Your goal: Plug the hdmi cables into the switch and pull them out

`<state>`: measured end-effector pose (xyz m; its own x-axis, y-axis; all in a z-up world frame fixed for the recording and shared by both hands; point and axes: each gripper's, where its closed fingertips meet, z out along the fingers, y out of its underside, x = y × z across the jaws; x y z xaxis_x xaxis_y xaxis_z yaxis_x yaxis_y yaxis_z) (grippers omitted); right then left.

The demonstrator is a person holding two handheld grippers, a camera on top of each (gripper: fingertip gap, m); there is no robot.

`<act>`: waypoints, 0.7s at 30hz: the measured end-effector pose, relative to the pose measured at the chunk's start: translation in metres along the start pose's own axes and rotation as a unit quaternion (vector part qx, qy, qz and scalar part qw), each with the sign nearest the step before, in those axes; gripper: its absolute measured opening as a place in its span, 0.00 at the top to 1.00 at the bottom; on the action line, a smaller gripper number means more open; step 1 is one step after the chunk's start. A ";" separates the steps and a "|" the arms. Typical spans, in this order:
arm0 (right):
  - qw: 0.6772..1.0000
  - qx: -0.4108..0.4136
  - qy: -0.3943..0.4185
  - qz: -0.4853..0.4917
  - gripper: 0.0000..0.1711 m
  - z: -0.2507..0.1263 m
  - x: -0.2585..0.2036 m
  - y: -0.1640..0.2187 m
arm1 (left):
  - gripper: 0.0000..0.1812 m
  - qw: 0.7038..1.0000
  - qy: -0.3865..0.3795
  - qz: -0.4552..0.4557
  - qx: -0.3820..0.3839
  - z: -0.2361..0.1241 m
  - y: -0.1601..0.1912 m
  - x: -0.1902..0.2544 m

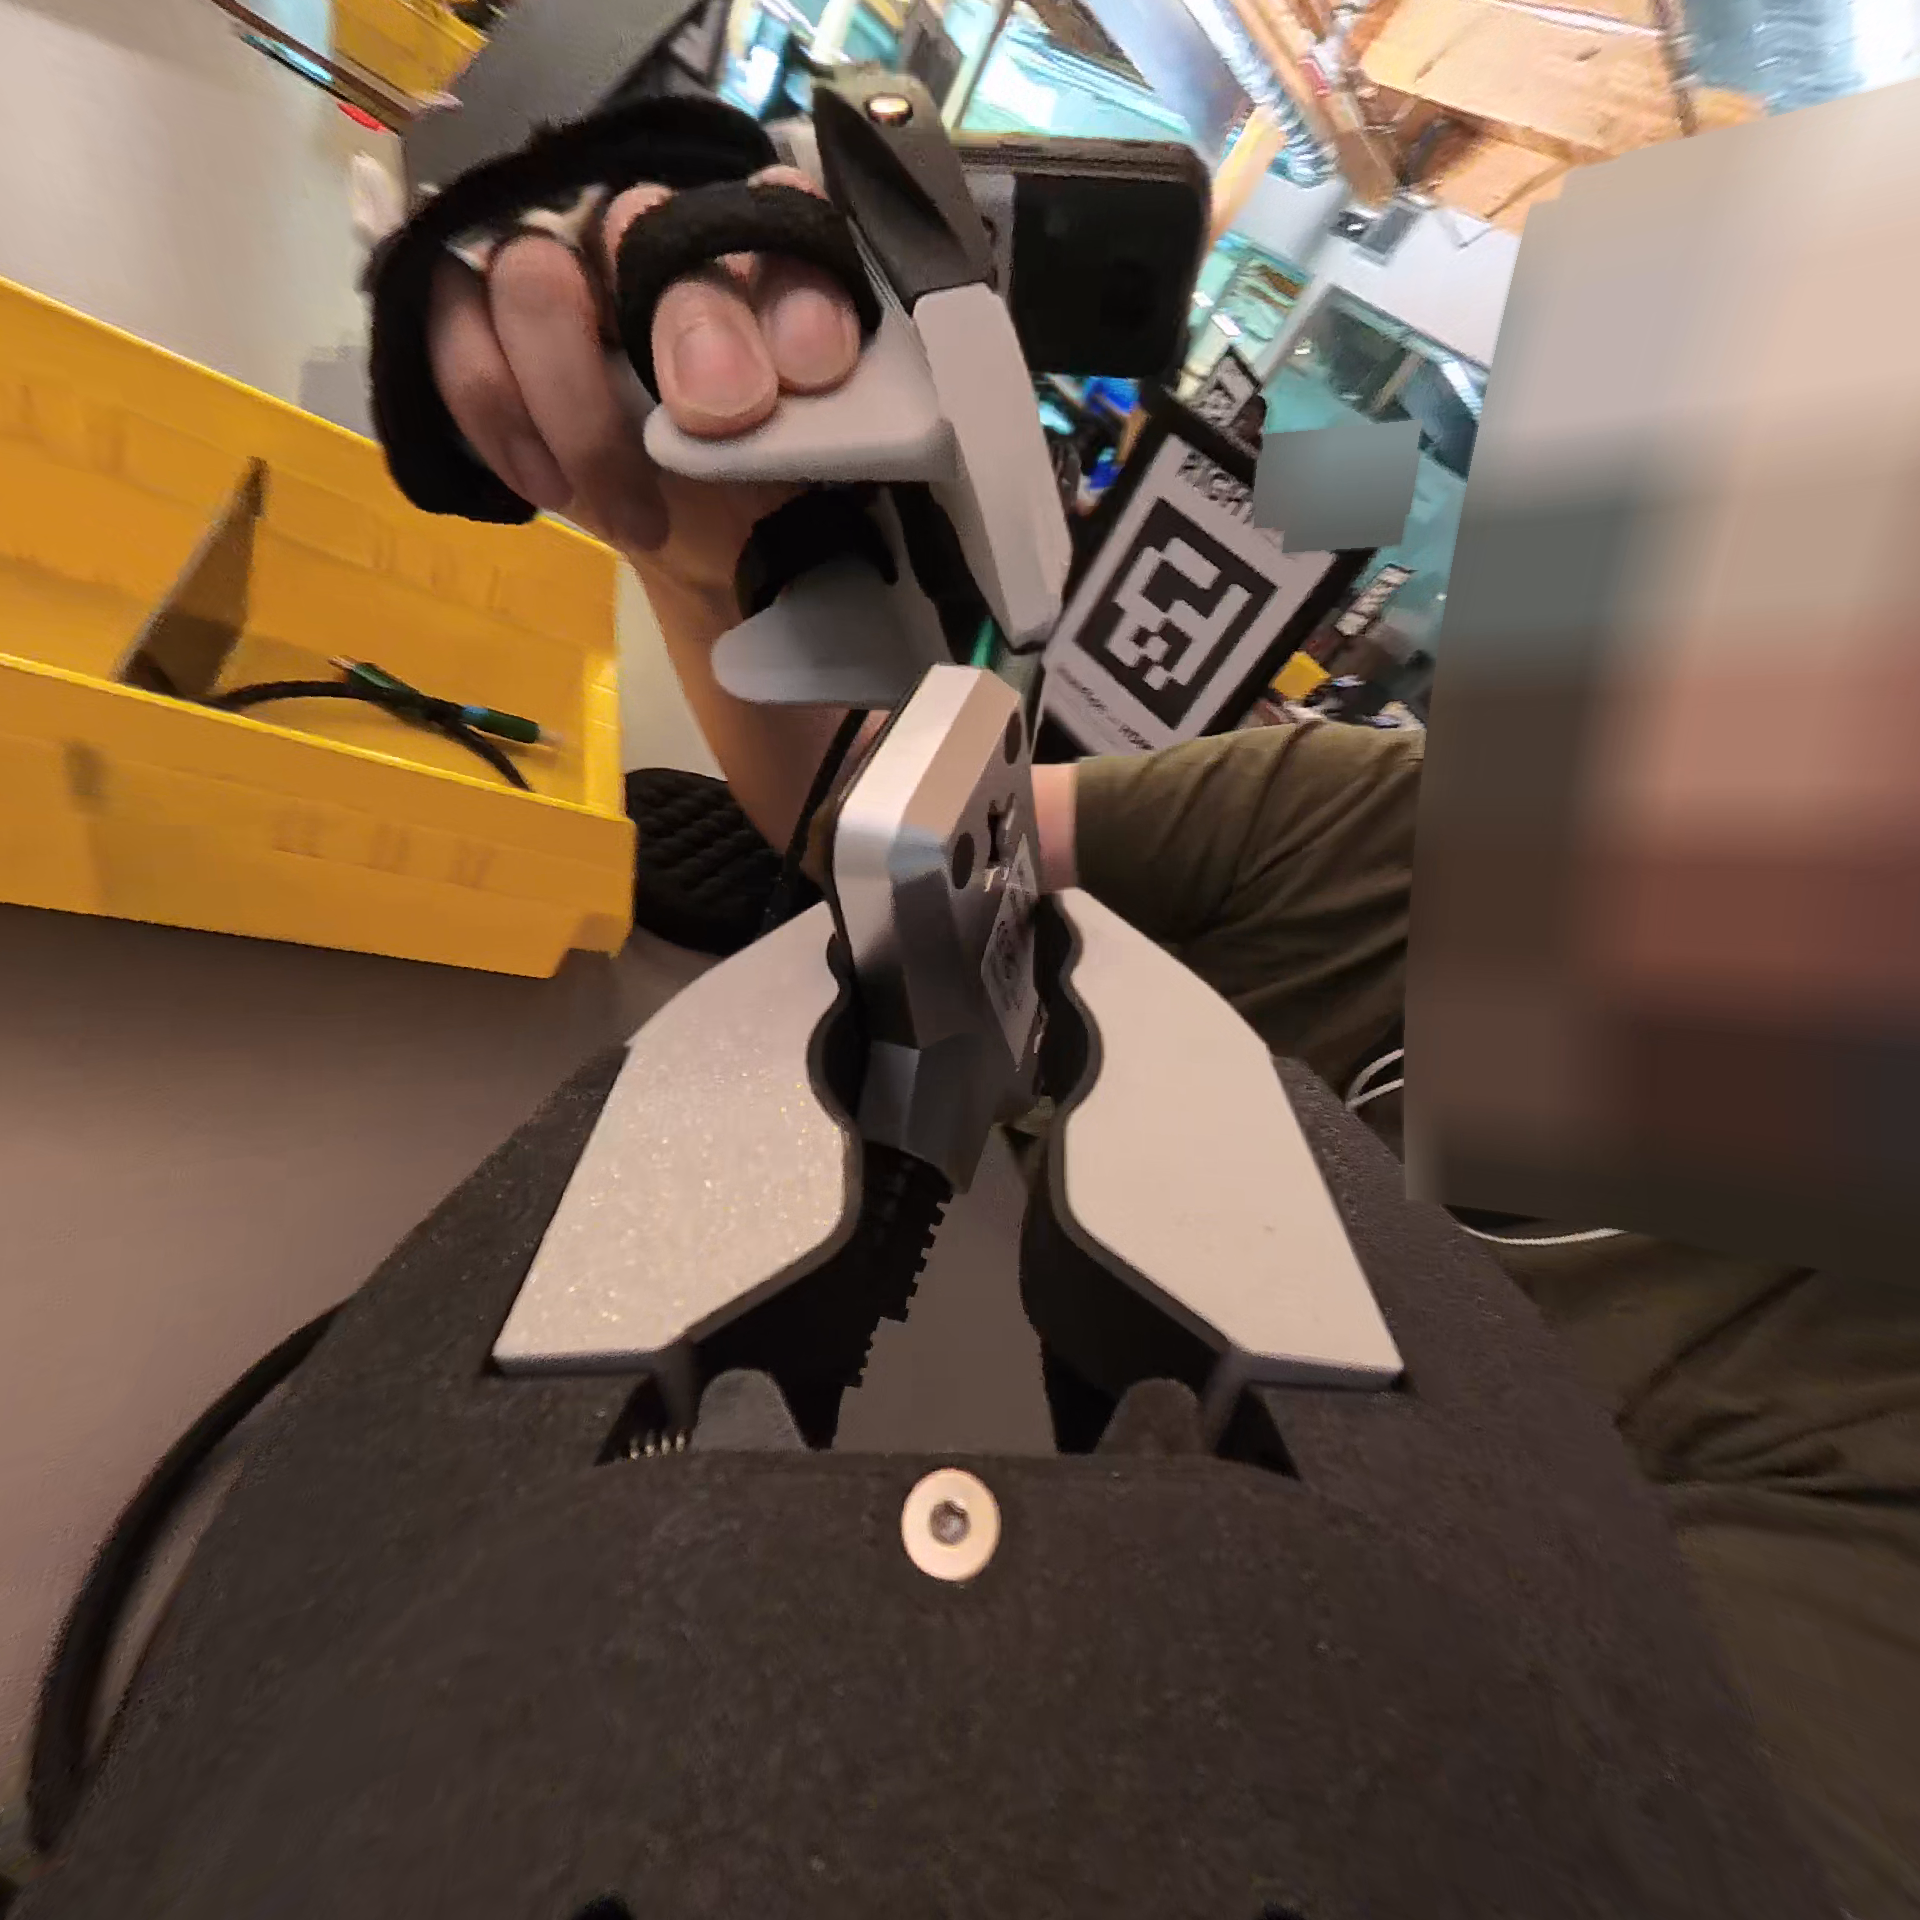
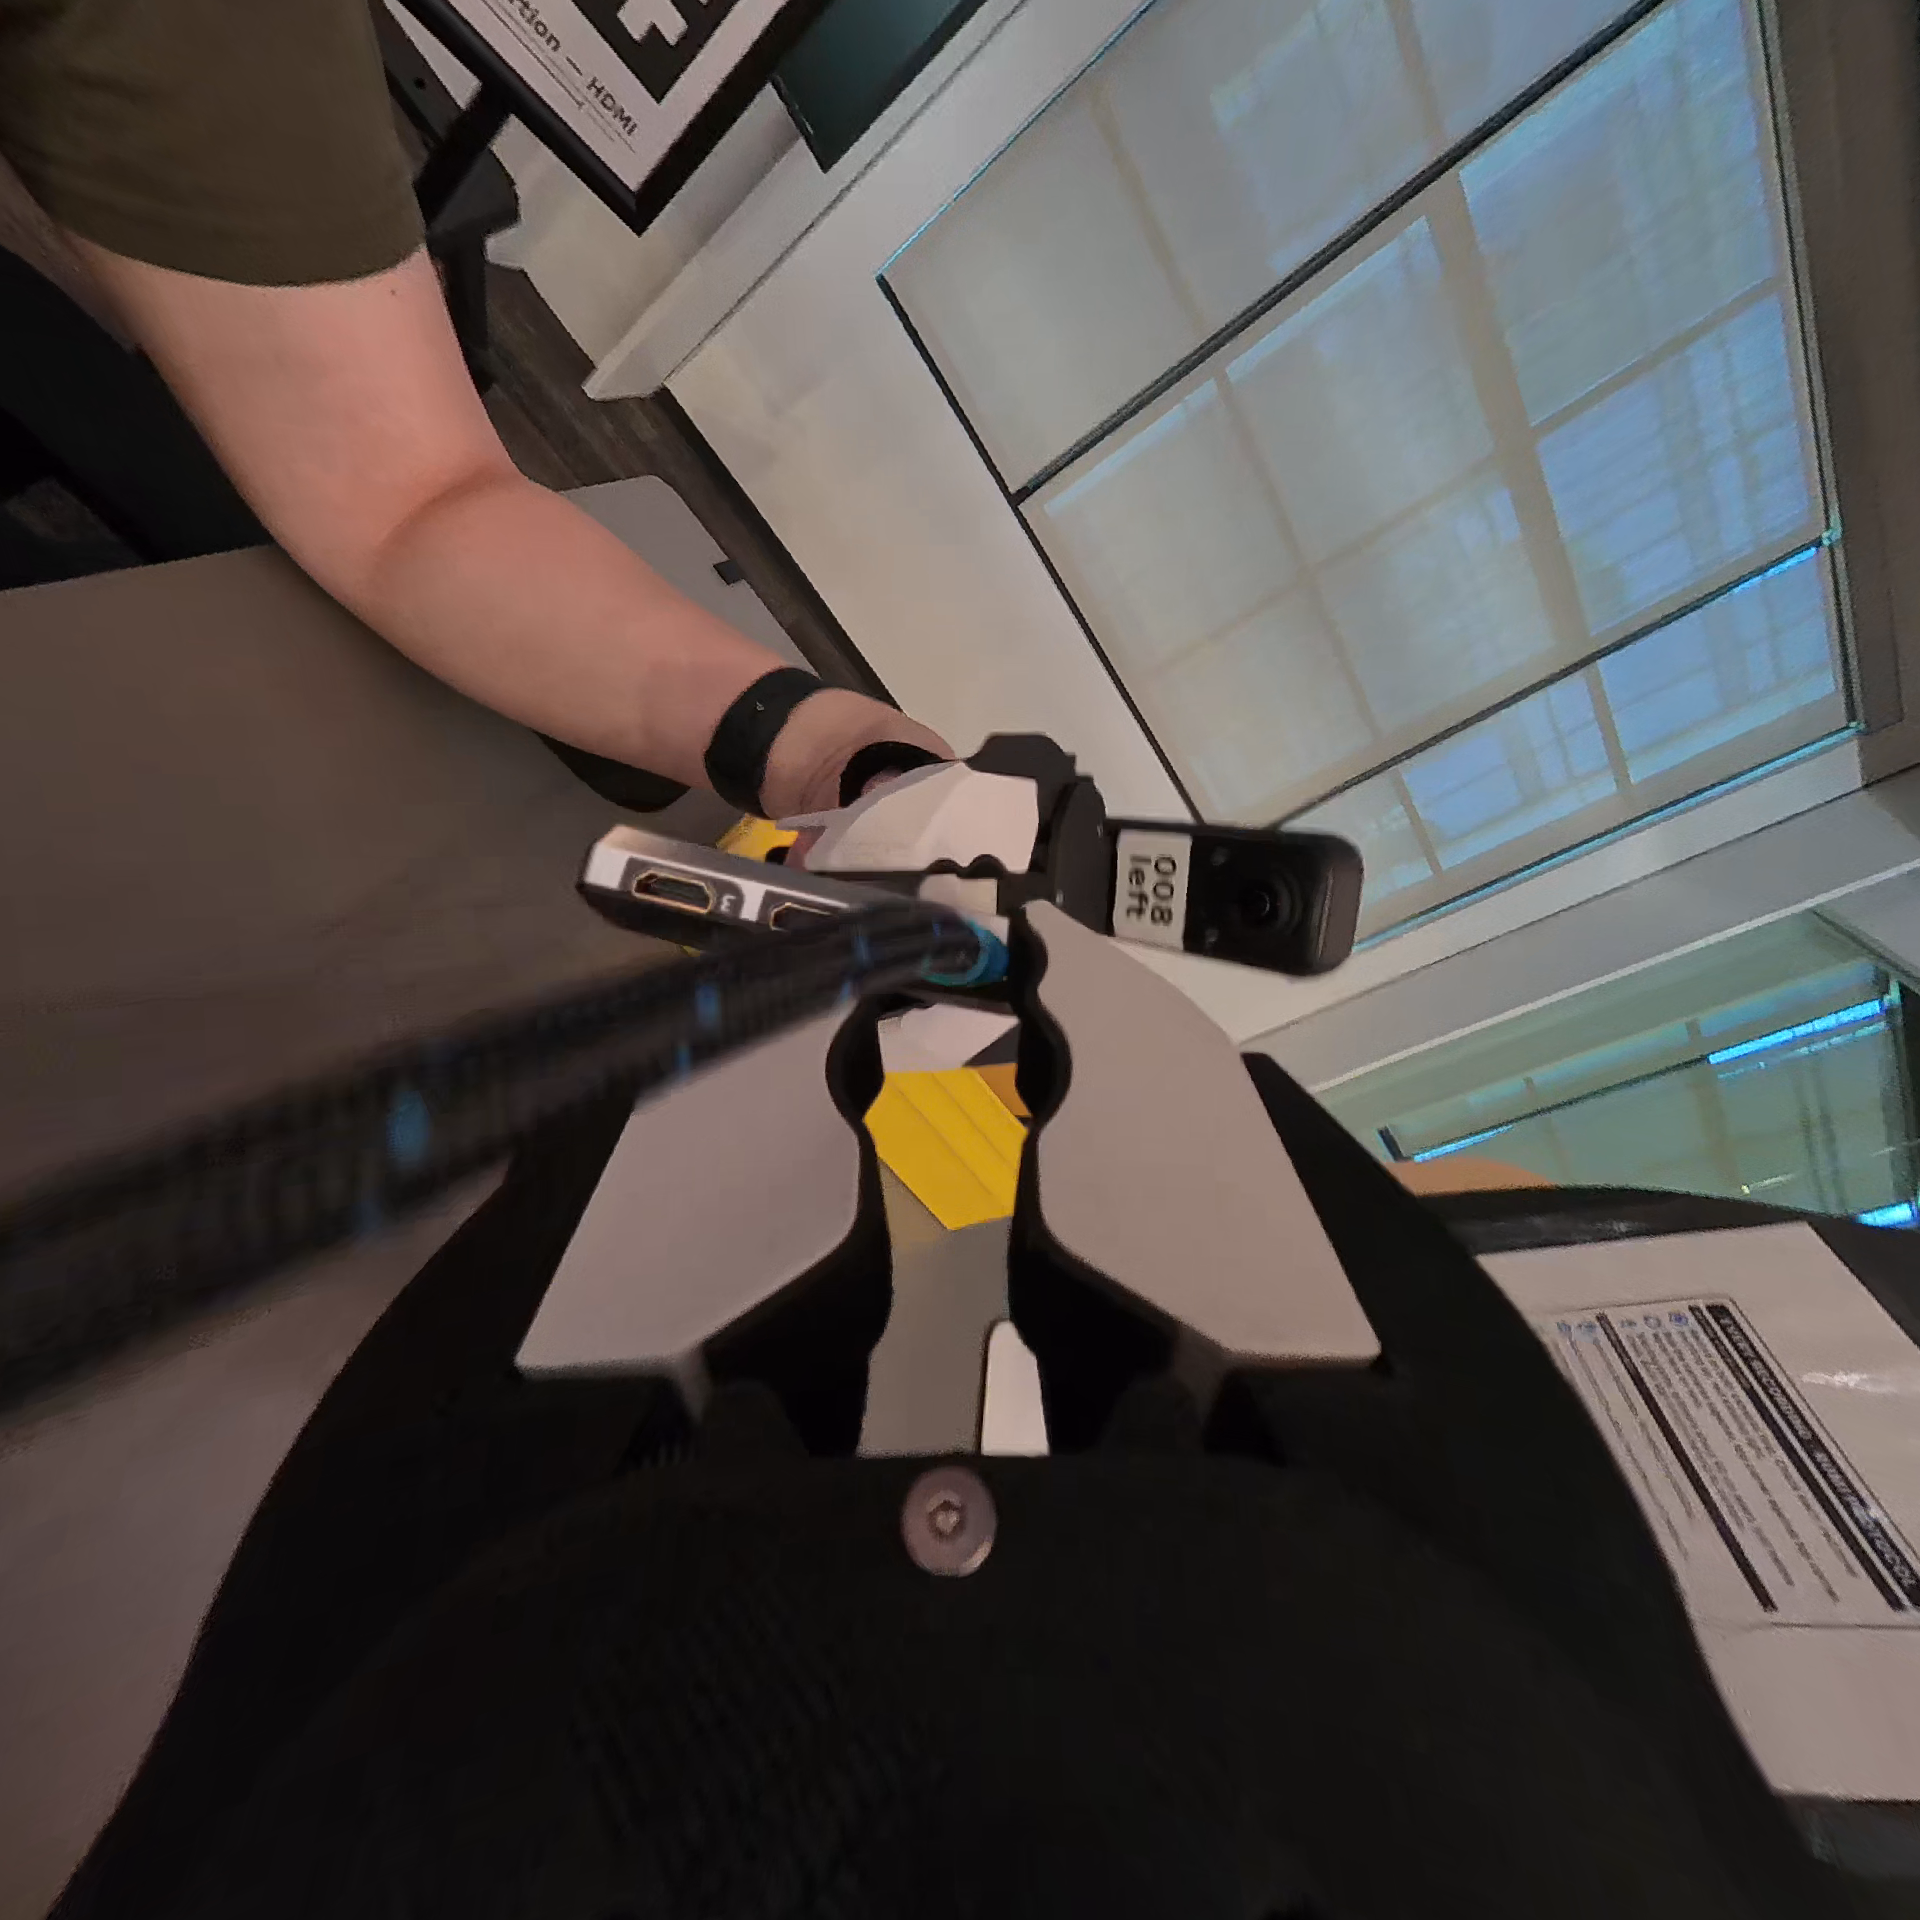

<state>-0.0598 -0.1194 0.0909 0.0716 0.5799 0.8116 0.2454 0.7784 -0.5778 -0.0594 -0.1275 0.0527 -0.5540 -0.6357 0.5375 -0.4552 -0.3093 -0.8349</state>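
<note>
My left gripper (image 1: pixel 940 971) is shut on the silver HDMI switch (image 1: pixel 914 831) and holds it upright off the grey table. In the right wrist view the switch (image 2: pixel 675 883) shows two open ports on its edge. My right gripper (image 2: pixel 951 987) is shut on the plug end (image 2: pixel 977 951) of a black braided HDMI cable (image 2: pixel 520 1070), right at the switch's edge. Whether the plug sits in a port is hidden. The right gripper (image 1: pixel 977 499) also shows above the switch in the left wrist view, held by a strapped hand.
A yellow bin (image 1: pixel 312 810) stands on the table to the left with a second cable (image 1: pixel 447 707) lying in it. A framed black-and-white marker sign (image 1: pixel 1174 613) stands behind. A white labelled box (image 2: pixel 1714 1455) is at the right. The person's arm (image 2: pixel 436 540) crosses the table. The tips of both grippers are at nearly the same place.
</note>
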 end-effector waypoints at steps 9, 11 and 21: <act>0.996 -0.088 0.034 -0.003 0.85 0.009 0.005 0.029 | 0.84 0.995 -0.096 -0.028 -0.030 -0.013 0.004 -0.020; 0.994 -0.100 0.026 0.019 0.86 0.009 0.003 0.031 | 0.84 0.994 -0.100 -0.032 -0.034 -0.013 0.005 -0.020; 0.995 -0.096 0.014 0.019 0.86 0.004 0.003 0.025 | 0.83 0.997 -0.081 -0.005 0.002 -0.007 -0.002 -0.016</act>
<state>-0.0578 -0.0973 0.0785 0.1105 0.5988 0.7932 0.4221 0.6943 -0.5829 -0.0546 -0.1118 0.0461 -0.4291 -0.7388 0.5198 -0.4566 -0.3191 -0.8305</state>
